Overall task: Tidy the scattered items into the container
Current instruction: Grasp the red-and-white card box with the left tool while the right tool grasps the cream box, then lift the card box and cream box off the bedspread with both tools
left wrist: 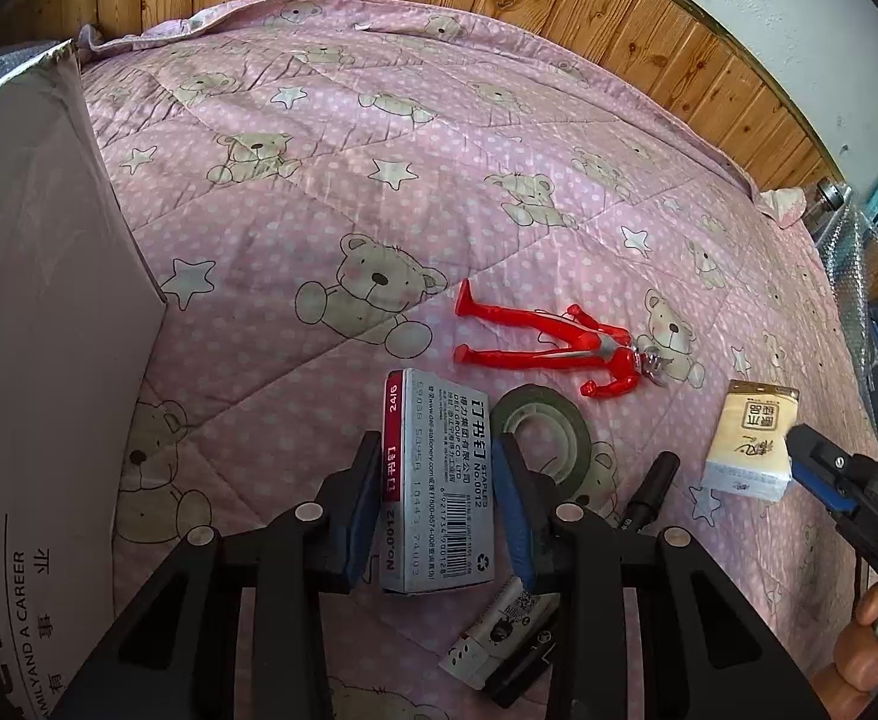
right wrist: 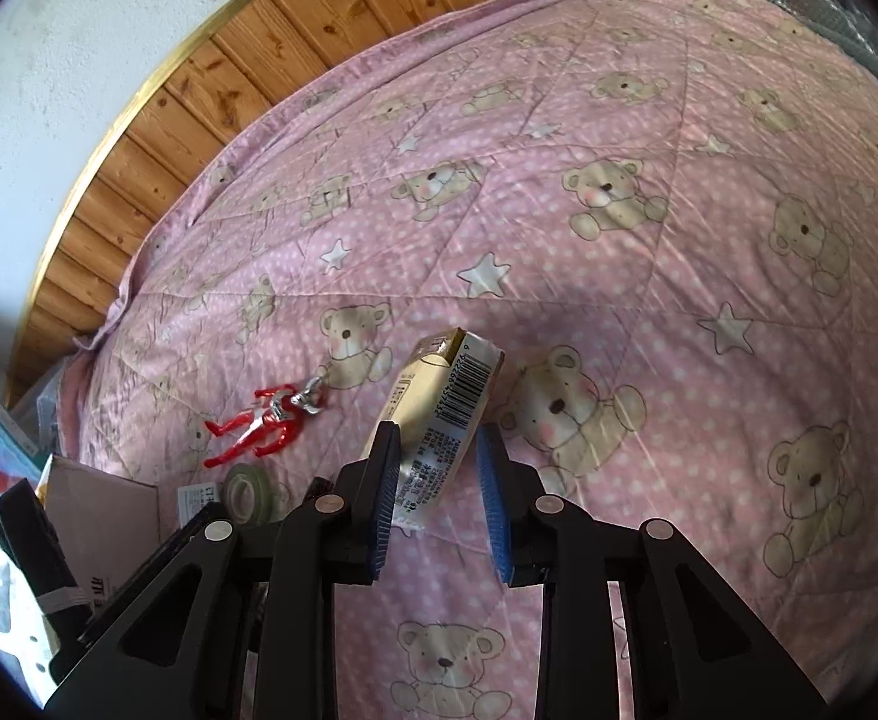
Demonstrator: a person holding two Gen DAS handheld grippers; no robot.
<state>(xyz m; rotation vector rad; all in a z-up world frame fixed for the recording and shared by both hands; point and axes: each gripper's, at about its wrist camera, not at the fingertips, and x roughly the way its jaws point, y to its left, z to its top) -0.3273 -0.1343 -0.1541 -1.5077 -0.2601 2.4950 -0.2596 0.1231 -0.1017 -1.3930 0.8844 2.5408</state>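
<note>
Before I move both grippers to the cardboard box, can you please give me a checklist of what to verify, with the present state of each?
1. Staples box sits between the left gripper fingers: ok.
2. Left pads firmly closed on it: cannot tell.
3. Tissue pack is between the right gripper fingers: ok, but a gap shows at the right pad, so grip not ok.
4. Cardboard box is near, on the left: ok; its opening is out of view: cannot tell.
5. Left on the quilt: red toy figure, tape roll, black marker: not ok.
</note>
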